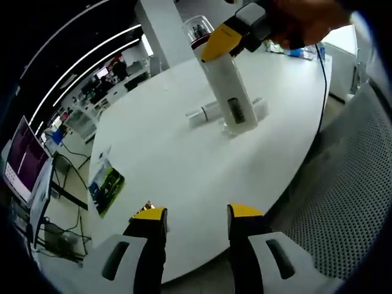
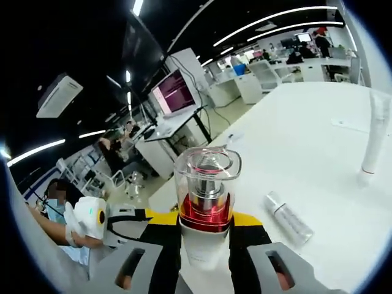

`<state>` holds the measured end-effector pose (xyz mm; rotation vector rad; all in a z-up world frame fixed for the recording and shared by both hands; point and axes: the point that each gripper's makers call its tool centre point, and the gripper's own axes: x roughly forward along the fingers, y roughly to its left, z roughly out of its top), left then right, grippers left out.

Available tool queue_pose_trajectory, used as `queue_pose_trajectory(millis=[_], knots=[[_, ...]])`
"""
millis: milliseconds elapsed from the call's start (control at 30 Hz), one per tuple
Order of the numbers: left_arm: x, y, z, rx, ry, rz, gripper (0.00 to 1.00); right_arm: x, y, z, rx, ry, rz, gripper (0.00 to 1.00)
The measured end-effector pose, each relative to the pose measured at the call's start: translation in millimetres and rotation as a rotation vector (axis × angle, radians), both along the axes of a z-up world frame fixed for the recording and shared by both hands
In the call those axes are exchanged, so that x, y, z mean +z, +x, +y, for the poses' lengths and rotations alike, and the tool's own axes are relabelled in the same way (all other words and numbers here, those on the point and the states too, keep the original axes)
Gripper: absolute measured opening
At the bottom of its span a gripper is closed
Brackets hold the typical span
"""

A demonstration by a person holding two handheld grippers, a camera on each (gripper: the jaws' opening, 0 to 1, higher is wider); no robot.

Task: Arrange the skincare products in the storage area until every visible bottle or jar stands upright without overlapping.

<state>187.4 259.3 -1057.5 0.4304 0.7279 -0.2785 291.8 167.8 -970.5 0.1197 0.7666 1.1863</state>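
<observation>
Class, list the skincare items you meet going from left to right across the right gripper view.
Pump bottle with the clear cap, held between the right gripper's fingers → small clear bottle lying on the table → tall white tube standing upright.

A wide stretch of bare round white table (image 1: 184, 177) lies open ahead of the left gripper (image 1: 196, 215). Past it stand a tall white pump bottle with clear cap (image 1: 229, 92), clamped by the right gripper (image 1: 223, 41), and small white tubes lying flat (image 1: 205, 113) just behind. A green leaflet (image 1: 105, 185) lies near the table's left edge.
</observation>
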Motion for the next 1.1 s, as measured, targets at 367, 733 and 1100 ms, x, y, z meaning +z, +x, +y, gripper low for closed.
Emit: queue_pose_trajectory(millis=[367,733,1100], knots=[[-6.7,-2.7,-5.3,-0.023,-0.004,0.032,0.35,5.3,33.7,-29.1,-0.134,-0.014,-0.068,0.22],[-11.8,-6.2,-12.3,-0.057,-0.020,0.058,0.35,1.8,88.0,-76.8,-0.341,-0.038,-0.112,0.22],[-16.0,-9.1,-15.9,-0.077,-0.033,0.082,0.33,0.2,145.9,-119.7,-0.440,-0.152,-0.230,0.22]])
